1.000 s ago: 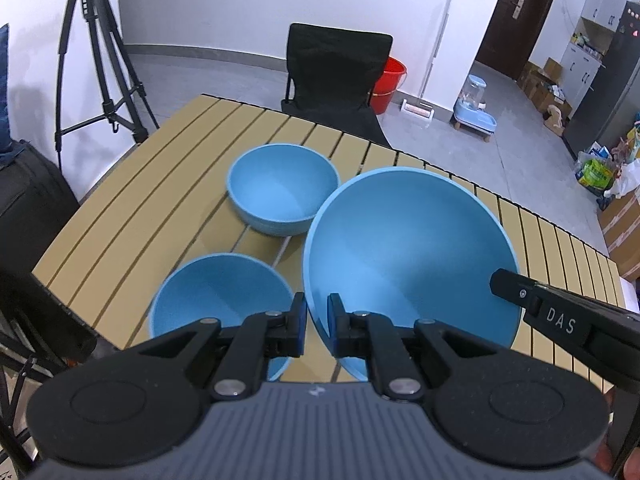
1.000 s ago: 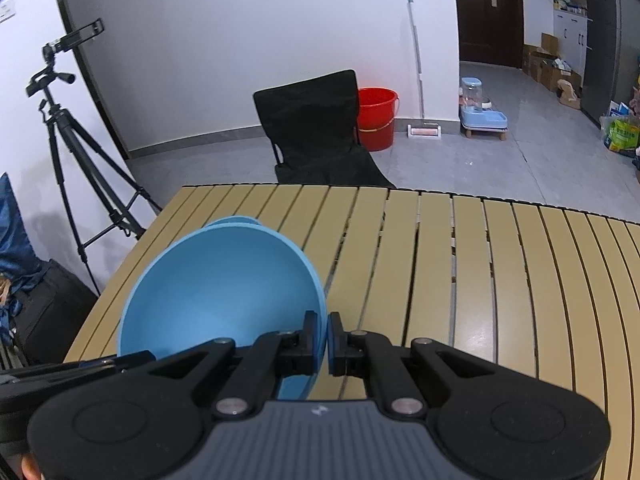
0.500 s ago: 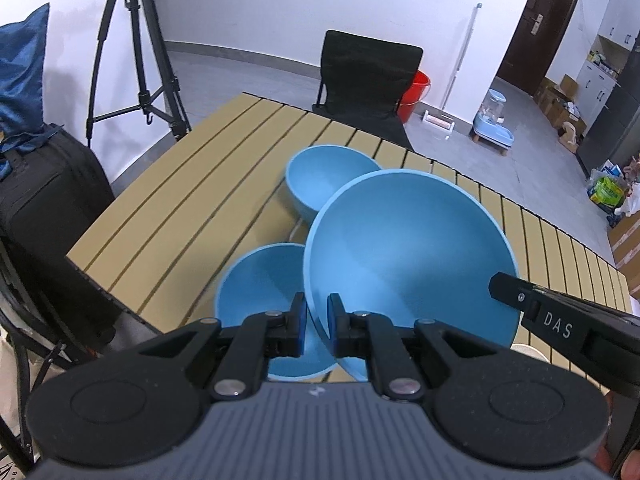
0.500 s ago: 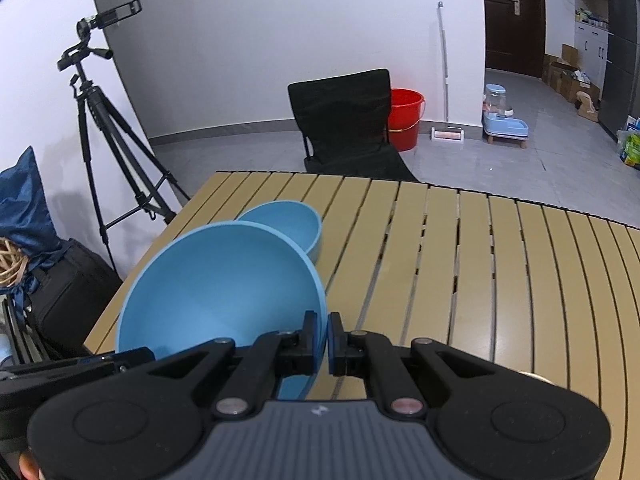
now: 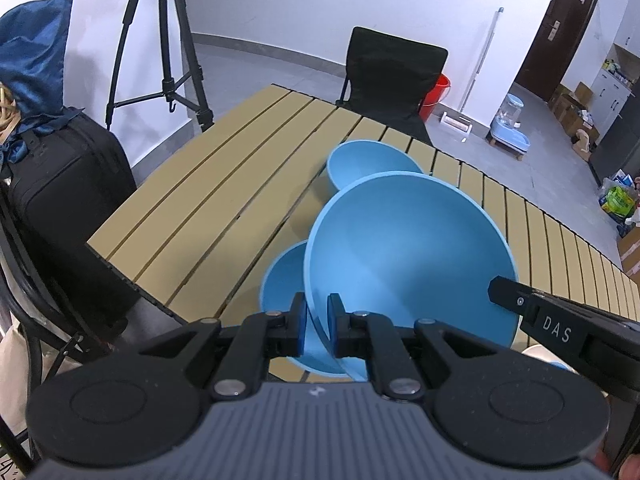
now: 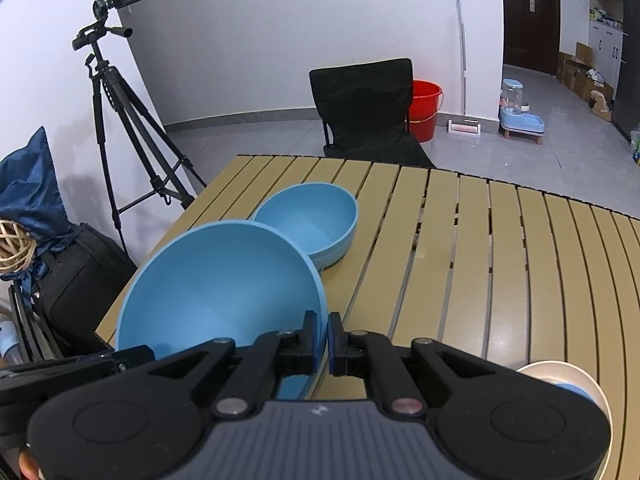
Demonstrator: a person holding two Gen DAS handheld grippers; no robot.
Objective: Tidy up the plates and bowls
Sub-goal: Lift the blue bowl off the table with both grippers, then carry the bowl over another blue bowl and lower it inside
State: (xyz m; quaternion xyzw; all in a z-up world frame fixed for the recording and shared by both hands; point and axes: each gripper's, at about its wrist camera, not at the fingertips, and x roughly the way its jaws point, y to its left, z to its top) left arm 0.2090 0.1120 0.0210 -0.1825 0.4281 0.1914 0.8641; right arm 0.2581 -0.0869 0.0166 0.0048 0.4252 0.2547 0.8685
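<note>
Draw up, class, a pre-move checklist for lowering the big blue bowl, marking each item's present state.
1. Left tool clamped on the big bowl rim: ok.
2. Right tool clamped on the opposite rim: ok.
3. Big bowl empty: ok.
4. Small bowl under it is empty: cannot tell, mostly hidden.
5. Far small bowl stands apart from the path: ok.
6. Big bowl level: not ok, tilted.

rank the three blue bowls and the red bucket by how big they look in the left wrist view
1. Held bowl, largest, though it is nearest the camera.
2. Far bowl and near bowl: unsure, since the held bowl covers part of each.
3. Red bucket, smallest as seen, but far off and half hidden behind the chair.
</note>
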